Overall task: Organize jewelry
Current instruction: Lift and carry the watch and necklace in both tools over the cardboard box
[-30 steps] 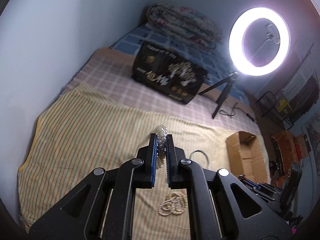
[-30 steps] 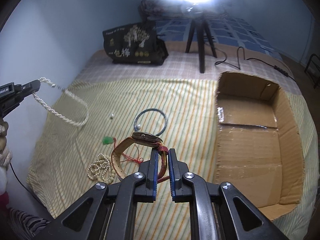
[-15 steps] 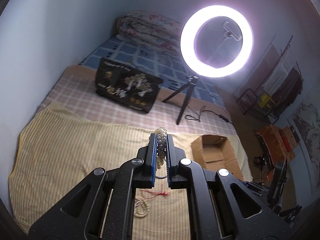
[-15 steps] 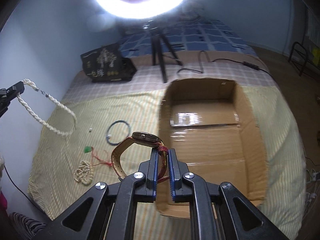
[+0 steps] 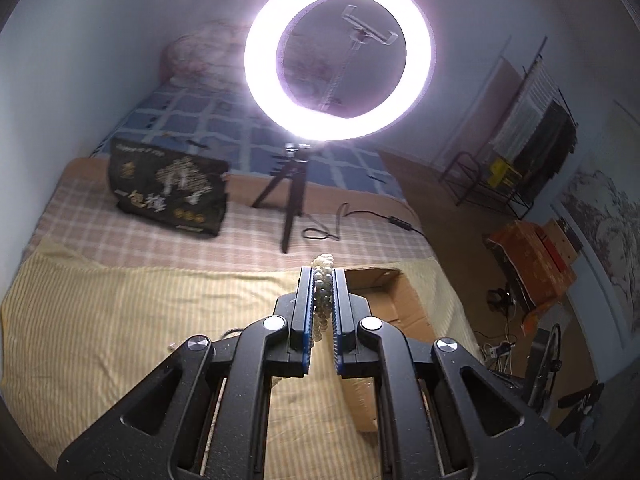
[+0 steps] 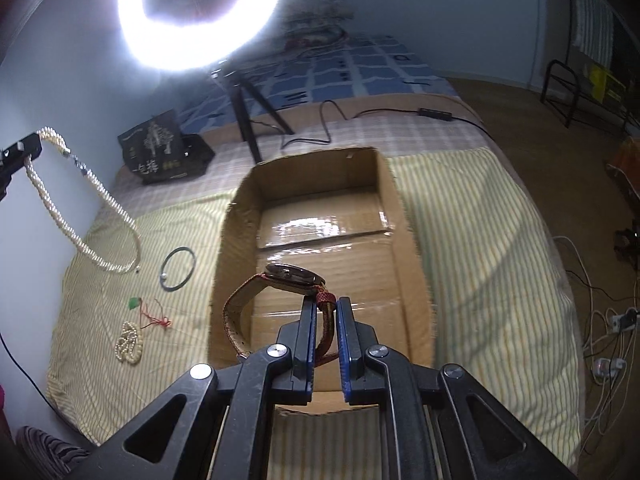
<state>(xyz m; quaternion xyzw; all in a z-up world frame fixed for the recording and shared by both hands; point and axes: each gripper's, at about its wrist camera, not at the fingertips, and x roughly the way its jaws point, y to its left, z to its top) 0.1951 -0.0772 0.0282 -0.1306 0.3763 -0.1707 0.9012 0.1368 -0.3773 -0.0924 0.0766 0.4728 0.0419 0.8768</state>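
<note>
So, right gripper (image 6: pixel 325 312) clamped on watch (image 6: pixel 294 274) strap, dial face-up, band looping left, hanging over open cardboard box (image 6: pixel 408 240). Left gripper (image 5: pixel 323 292) pinching pearl necklace (image 6: pixel 60 208), strand dangling in 1 long loop above striped sheet (image 6: pixel 480 220). Bangle (image 6: pixel 178 268) just beside box's left wall. Ring light (image 5: pixel 338 56) behind box, plenty of free sheet on box's right.

Both grippers are matte black plastic. The left gripper (image 5: pixel 323 276) and right gripper (image 6: pixel 325 306) each have two narrow fingers lined with blue pads (image 6: pixel 343 344). Angled black link arms with long cut-out slots fan back from the fingers, joined by round silver screws (image 5: pixel 273 323), four across each gripper.
</note>
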